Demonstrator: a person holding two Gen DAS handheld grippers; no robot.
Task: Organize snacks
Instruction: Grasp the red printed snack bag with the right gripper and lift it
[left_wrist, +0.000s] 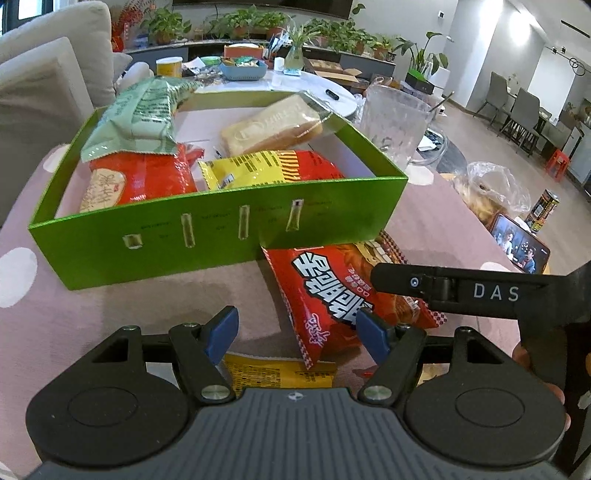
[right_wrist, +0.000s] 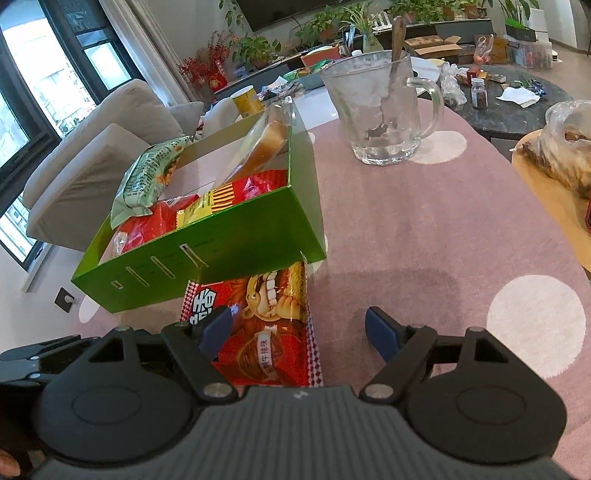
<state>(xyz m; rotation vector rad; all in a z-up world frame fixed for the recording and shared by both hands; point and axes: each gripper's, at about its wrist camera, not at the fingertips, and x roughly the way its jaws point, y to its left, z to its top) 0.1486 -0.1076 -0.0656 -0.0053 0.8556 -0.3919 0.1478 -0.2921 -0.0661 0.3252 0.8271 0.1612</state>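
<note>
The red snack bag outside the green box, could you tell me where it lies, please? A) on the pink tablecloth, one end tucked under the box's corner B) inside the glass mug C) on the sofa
A: the red snack bag lies on the tablecloth, its far end under the green box.

Green box (right_wrist: 229, 254) blocks the left; pink cloth (right_wrist: 424, 236) right of it seems open.

Working in home living room. I see grey sofa (right_wrist: 92, 155) by tall dark-framed window (right_wrist: 44, 92), long low cabinet lined with potted plants (left_wrist: 240, 20), wall-mounted TV (right_wrist: 280, 11) above it. Dining chairs (left_wrist: 517, 107) far off on wood floor. Worktop (right_wrist: 424, 229) under pink polka-dot cloth, glass mug (right_wrist: 380, 110) on it.
</note>
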